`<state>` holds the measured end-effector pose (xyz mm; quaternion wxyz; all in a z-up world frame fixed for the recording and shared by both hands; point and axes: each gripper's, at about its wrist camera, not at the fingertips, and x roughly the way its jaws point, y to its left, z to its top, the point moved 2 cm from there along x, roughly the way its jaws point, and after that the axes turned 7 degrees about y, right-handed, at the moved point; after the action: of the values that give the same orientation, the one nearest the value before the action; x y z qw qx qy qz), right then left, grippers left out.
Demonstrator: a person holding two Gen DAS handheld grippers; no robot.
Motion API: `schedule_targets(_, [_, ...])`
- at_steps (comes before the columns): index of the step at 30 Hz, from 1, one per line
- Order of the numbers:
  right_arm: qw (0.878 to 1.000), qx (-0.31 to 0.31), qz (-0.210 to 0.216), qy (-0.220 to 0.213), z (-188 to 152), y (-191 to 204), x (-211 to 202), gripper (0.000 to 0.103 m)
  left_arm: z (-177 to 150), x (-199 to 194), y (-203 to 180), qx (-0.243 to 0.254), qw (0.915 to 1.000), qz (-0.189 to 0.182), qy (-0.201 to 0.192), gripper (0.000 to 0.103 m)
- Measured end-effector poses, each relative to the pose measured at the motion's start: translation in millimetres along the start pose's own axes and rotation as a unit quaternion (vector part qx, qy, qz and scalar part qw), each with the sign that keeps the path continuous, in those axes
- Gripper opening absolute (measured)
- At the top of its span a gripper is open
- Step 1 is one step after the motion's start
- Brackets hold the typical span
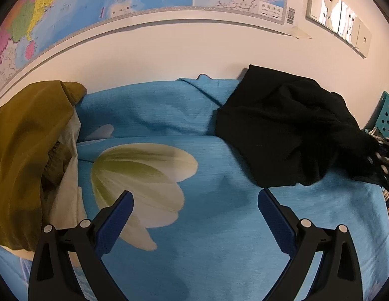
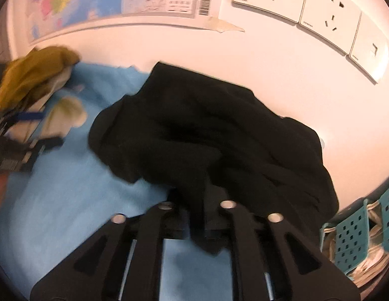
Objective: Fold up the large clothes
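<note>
A crumpled black garment lies on the blue flowered bedsheet against the wall. My right gripper is buried in its near edge. The jaws stand narrow with black cloth pinched and hanging between them, and the fingertips are hidden by the fabric. In the left wrist view the black garment sits at the right, bunched toward the right gripper at the frame's edge. My left gripper hovers open over the bedsheet's white flower print, with nothing between its blue pads.
An olive garment on a white cloth is heaped at the left of the bed. A teal perforated basket stands off the bed's right end. A map and sockets are on the wall behind.
</note>
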<state>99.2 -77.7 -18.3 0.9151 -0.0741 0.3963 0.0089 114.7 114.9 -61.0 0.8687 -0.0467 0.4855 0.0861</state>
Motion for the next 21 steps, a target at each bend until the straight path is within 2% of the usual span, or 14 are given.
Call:
schedule_targets(2, [0.998,-0.049,-0.03,-0.014,2,19,-1,0.097,2,3,1,0.005,1.0,0.004,-0.002,0.096])
schedule_targets(5, [0.985,-0.151,-0.081,-0.002,18,58,26,0.095,4,7,2,0.008,0.9999,0.009,0.002,0.096])
schedule_targets(8, [0.965,-0.232,-0.12,0.009,31,84,59,0.095,4,10,4,0.005,0.9999,0.008,0.008,0.096])
schedule_targets(9, [0.963,-0.241,-0.119,0.014,36,87,68,0.095,4,11,5,0.006,0.9999,0.011,0.008,0.096])
schedule_targets(10, [0.965,-0.242,-0.095,0.022,39,86,75,0.095,4,11,6,0.006,0.9999,0.013,0.007,0.096])
schedule_targets(11, [0.967,-0.241,-0.081,0.026,39,83,76,0.092,5,12,7,0.008,0.9998,0.014,0.007,0.096])
schedule_targets(12, [0.969,-0.236,-0.059,0.028,42,81,76,0.079,5,12,7,0.009,0.9998,0.015,0.007,0.096])
schedule_targets(13, [0.972,-0.228,-0.04,0.042,44,78,76,0.059,6,13,8,0.011,0.9998,0.017,0.006,0.096])
schedule_targets(14, [0.973,-0.221,-0.052,0.045,45,75,74,0.028,6,13,8,0.012,0.9997,0.019,0.005,0.096])
schedule_targets(15, [0.975,-0.212,-0.064,0.036,45,71,69,0.016,8,14,9,0.013,0.9997,0.02,0.003,0.096])
schedule_targets(19, [0.991,-0.113,-0.06,-0.037,52,36,16,0.009,17,12,10,0.021,0.9995,0.02,-0.014,0.096])
schedule_targets(21, [0.993,-0.047,-0.041,-0.097,53,8,-26,0.007,24,7,6,0.033,0.9985,0.017,-0.039,0.096])
